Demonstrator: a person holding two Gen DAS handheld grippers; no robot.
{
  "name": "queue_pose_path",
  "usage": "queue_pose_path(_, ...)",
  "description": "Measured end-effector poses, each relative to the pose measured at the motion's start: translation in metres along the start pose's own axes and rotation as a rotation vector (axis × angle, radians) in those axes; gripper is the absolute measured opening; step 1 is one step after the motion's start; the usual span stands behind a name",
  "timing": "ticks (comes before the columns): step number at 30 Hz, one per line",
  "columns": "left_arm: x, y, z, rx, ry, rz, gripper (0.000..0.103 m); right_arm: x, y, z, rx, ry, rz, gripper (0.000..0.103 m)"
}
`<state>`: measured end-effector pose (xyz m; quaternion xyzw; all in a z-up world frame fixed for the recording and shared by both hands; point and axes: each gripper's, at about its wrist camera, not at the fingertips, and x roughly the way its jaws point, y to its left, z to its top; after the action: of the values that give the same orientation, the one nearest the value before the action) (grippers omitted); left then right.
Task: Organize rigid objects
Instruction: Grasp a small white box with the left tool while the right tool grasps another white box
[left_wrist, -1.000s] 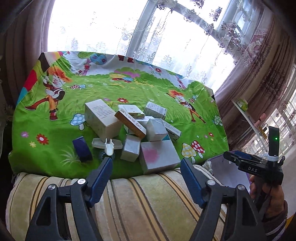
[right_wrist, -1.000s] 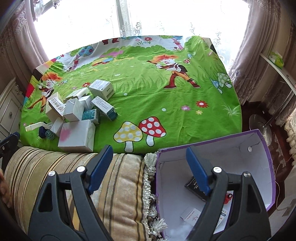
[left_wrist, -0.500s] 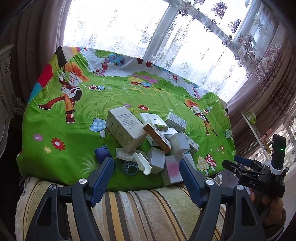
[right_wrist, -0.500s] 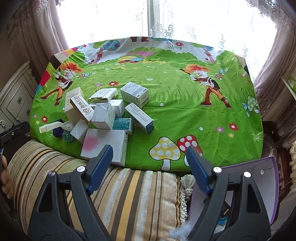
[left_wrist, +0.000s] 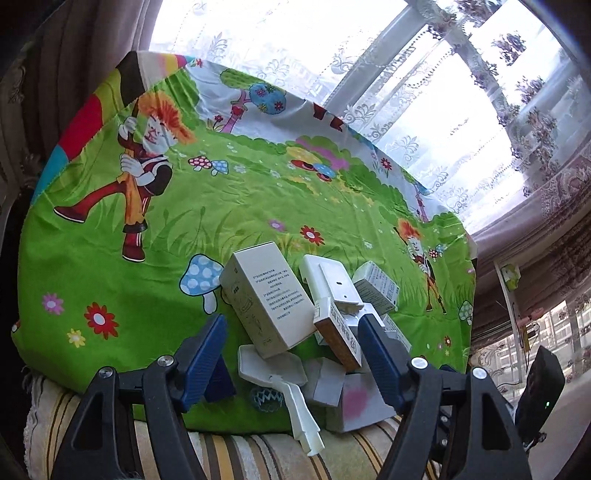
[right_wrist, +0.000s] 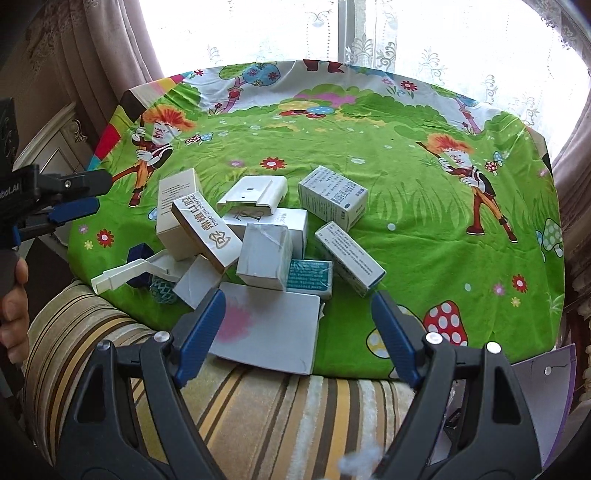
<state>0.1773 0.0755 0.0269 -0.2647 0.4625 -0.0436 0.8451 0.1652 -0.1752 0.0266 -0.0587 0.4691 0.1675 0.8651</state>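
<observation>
A pile of small cartons lies at the near edge of the cartoon-print green cloth (right_wrist: 406, 229). In it are a tall white box (left_wrist: 266, 299), a brown-edged box (right_wrist: 207, 232), a flat white plastic case (right_wrist: 255, 194), a white plastic handle piece (left_wrist: 291, 395) and a teal ball (left_wrist: 266, 400). A flat white box with a pink stain (right_wrist: 269, 328) lies nearest. My left gripper (left_wrist: 291, 339) hangs open just short of the pile's left part. My right gripper (right_wrist: 297, 325) is open over the stained box, not touching it.
A striped cushion (right_wrist: 258, 406) runs along the near side under both grippers. A purple-edged open box (right_wrist: 546, 384) shows at the lower right. A dark blue object (left_wrist: 218, 380) lies left of the pile. Curtains and a bright window stand behind.
Both grippers have swung left and closer to the pile, which now sits between their fingers. The purple box has slid almost out of the right wrist view.
</observation>
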Motion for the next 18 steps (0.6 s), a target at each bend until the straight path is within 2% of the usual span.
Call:
queue_pose_path(5, 0.029, 0.011, 0.024, -0.130, 0.071, 0.029, 0.075, 0.018, 0.007, 0.008, -0.004, 0.013, -0.012, 0.083)
queue_pose_path(9, 0.049, 0.011, 0.035, -0.192, 0.136, 0.061, 0.075, 0.029, 0.012, 0.013, -0.008, 0.019, -0.013, 0.083)
queue_pose_path(10, 0.047, 0.008, 0.034, -0.189, 0.123, 0.065, 0.075, 0.030, 0.013, 0.014, -0.009, 0.019, -0.014, 0.083)
queue_pose_path(12, 0.039, -0.008, 0.030, -0.107, 0.092, 0.050, 0.075, 0.034, 0.012, 0.015, -0.009, 0.019, -0.014, 0.083)
queue_pose_path(14, 0.038, -0.020, 0.024, -0.060, 0.116, 0.014, 0.075, 0.039, 0.012, 0.017, -0.004, 0.026, -0.018, 0.081)
queue_pose_path(18, 0.047, -0.026, 0.017, -0.052, 0.177, -0.036, 0.074, 0.045, 0.015, 0.019, -0.019, 0.035, -0.009, 0.071)
